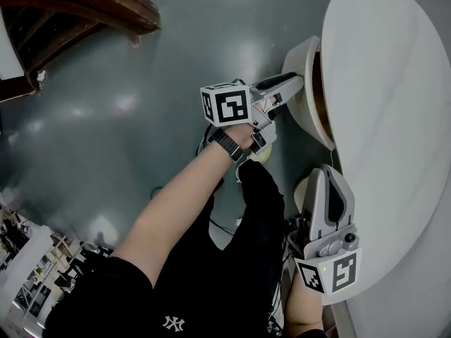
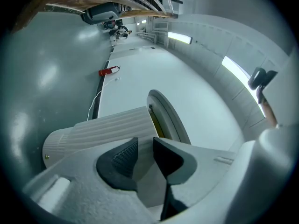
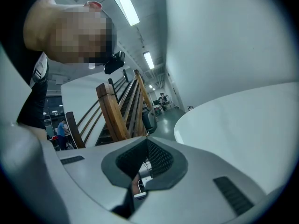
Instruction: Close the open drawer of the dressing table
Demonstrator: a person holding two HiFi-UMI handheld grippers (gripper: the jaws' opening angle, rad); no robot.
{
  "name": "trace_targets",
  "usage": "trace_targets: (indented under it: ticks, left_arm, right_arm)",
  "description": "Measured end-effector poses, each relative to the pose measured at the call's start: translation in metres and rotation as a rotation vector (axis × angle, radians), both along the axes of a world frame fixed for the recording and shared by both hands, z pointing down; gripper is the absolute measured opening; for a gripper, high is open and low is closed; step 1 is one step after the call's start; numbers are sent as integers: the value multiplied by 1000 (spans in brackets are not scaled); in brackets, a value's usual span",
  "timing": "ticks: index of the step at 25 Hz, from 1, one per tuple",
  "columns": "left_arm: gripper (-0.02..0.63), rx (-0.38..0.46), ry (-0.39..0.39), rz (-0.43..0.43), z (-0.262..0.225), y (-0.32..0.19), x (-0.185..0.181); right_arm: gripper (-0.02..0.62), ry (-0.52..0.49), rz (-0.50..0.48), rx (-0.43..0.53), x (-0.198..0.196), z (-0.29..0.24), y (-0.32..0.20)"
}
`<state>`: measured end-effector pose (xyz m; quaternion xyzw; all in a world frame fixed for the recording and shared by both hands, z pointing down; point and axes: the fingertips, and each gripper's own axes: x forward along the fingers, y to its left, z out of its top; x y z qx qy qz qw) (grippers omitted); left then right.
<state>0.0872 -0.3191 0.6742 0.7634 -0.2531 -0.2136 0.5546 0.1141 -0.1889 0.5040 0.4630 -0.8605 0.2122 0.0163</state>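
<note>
The white dressing table [image 1: 394, 118] fills the right of the head view. Its drawer [image 1: 304, 62] stands pulled out to the left, with a curved ribbed front and a brown inside. My left gripper [image 1: 297, 83] points level at that front and its tips are against or just short of it. In the left gripper view the ribbed drawer front [image 2: 107, 125] lies right behind my left gripper [image 2: 145, 148], whose jaws stand a little apart with nothing gripped. My right gripper [image 1: 330, 173] hangs beside the table's near edge; in its own view my right gripper [image 3: 146, 143] has its pads together, beside the tabletop [image 3: 243, 120].
A wooden staircase [image 1: 77, 5] rises at the upper left over the grey floor [image 1: 141, 83]. A red object with a cable [image 2: 108, 71] lies on the floor by the far wall. Shelves with small items [image 1: 35, 259] stand at the lower left.
</note>
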Motion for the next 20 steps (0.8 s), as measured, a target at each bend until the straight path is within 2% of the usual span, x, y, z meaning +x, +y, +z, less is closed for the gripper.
trace_targets:
  ticks: [9, 20]
  left_arm:
    - [97, 55, 53, 33, -1, -16, 35]
    - [98, 102, 110, 64, -4, -37, 68]
  right_arm:
    - [15, 9, -35, 40, -18, 23, -13]
    - [15, 13, -32, 63, -12, 31, -20]
